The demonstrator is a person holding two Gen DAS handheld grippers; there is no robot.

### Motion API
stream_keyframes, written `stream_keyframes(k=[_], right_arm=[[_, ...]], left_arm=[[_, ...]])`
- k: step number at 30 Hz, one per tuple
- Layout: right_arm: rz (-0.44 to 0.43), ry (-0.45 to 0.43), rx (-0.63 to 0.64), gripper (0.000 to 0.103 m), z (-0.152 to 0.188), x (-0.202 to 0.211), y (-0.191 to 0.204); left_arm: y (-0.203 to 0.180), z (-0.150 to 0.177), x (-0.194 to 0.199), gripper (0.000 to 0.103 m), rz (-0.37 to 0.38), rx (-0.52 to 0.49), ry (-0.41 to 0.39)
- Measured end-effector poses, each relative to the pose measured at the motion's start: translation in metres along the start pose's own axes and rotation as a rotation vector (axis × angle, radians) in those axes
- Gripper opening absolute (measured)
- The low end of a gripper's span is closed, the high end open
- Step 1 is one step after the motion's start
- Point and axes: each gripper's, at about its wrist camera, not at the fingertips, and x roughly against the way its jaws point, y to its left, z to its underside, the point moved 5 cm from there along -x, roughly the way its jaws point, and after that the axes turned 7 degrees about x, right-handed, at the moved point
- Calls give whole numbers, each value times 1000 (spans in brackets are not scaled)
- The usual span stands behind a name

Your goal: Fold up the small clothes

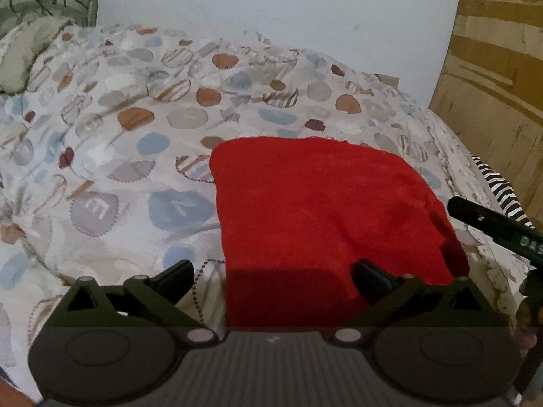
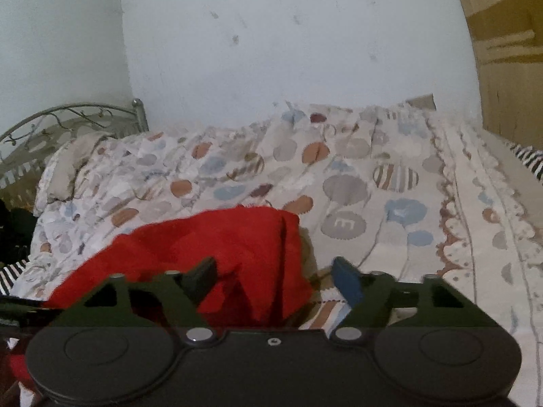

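Note:
A red fleece garment (image 1: pixel 315 210) lies folded flat on the patterned bedspread (image 1: pixel 135 129). My left gripper (image 1: pixel 273 273) is open and empty, hovering over the garment's near edge, with the left finger over the bedspread and the right finger over the cloth. In the right wrist view the same red garment (image 2: pixel 217 247) lies left of centre with a raised fold on its right side. My right gripper (image 2: pixel 273 273) is open and empty over the garment's near right corner. Part of the right gripper (image 1: pixel 502 230) shows at the right edge of the left wrist view.
A pale wall (image 2: pixel 271 51) stands behind the bed. A metal headboard (image 2: pixel 68 118) and a pillow (image 1: pixel 23 54) are at the far left. Cardboard (image 1: pixel 495 68) stands at the right. A black-and-white striped cloth (image 1: pixel 505 193) lies at the bed's right edge.

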Motion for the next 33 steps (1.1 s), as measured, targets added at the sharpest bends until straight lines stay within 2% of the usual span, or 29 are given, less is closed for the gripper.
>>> stream_keyframes(k=[7, 14, 22, 33], right_arm=[[-15, -95, 65, 102, -16, 51, 21], [-25, -182, 113, 102, -27, 116, 45], [-27, -211, 117, 102, -11, 186, 67], [3, -267, 88, 103, 18, 265, 78]], left_arm=[[-4, -2, 53, 102, -7, 35, -92], [-6, 16, 121, 102, -9, 45, -194], [-18, 50, 192, 103, -5, -7, -301], [-22, 104, 248, 103, -35, -11, -356]])
